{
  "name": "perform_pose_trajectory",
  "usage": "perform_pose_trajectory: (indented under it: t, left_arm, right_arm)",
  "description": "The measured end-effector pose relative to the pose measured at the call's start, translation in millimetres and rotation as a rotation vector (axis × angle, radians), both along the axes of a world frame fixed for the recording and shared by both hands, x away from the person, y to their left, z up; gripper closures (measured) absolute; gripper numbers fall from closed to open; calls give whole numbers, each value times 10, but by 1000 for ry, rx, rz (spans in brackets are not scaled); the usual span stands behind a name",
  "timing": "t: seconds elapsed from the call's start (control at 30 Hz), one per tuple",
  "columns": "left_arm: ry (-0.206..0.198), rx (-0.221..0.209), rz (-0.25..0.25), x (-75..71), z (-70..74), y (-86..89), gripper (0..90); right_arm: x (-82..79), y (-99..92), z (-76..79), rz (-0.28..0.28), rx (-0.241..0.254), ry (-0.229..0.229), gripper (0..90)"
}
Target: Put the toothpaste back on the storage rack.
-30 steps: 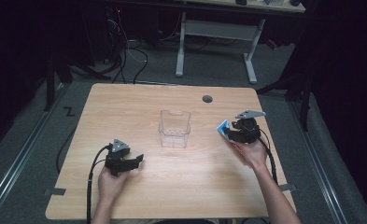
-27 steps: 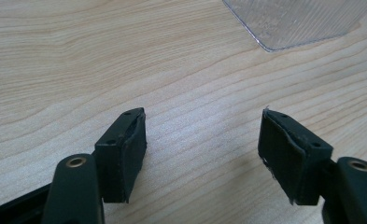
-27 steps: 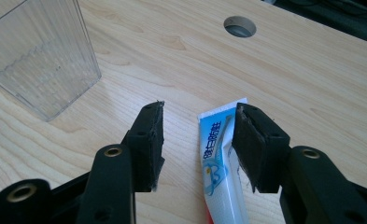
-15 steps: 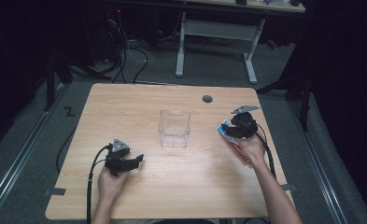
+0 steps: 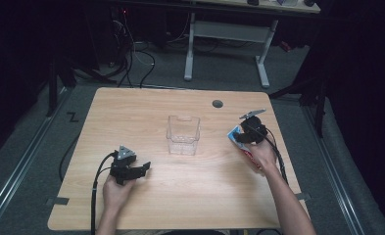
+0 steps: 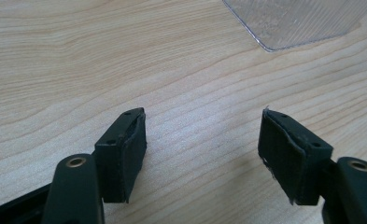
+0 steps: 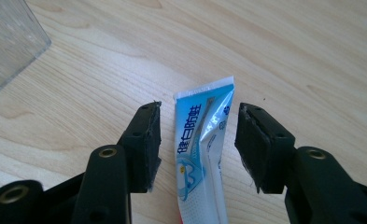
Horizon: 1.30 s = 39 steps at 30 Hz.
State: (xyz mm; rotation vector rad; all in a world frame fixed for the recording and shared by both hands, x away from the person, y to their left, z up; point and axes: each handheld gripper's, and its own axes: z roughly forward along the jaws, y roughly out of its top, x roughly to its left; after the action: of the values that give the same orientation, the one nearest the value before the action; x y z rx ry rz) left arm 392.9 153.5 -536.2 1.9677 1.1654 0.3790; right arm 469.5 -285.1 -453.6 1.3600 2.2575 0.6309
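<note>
A blue and white toothpaste tube (image 7: 202, 140) lies flat on the wooden table (image 5: 214, 196) near its right edge, where the high view shows it as tube (image 5: 235, 137). My right gripper (image 7: 200, 112) straddles its crimped end. Its jaws have just been opening, and a gap shows on each side of the tube, so the pads do not press on it. From above, the right gripper (image 5: 249, 133) sits low over the tube. My left gripper (image 6: 202, 116) rests open on bare wood with nothing between its jaws, at the front left (image 5: 140, 170).
A clear plastic box (image 5: 183, 134) stands upright at the table's middle, between the two grippers; its corner shows as box (image 6: 298, 21) and as box (image 7: 8, 37). A dark round grommet (image 5: 217, 104) sits near the far edge. Cables trail off the front.
My right hand has shifted slightly away and to the left and sunk a little over the tube. The left hand has kept still.
</note>
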Motion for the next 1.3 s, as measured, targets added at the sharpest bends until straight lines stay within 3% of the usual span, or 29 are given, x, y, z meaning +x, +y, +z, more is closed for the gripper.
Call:
perform_pose_trajectory:
  t: [0.27,0.9,1.3]
  left_arm:
    - [0,1,-1,0,0,0,329]
    - [1,1,-2,0,1,1,329]
    - [1,0,1,-1,0,-1,329]
  right_arm:
    - [76,11,-119,-11,-36,78,498]
    - [185,35,-305,-28,-100,175,528]
    - [260,-23,-378,-45,-72,257,526]
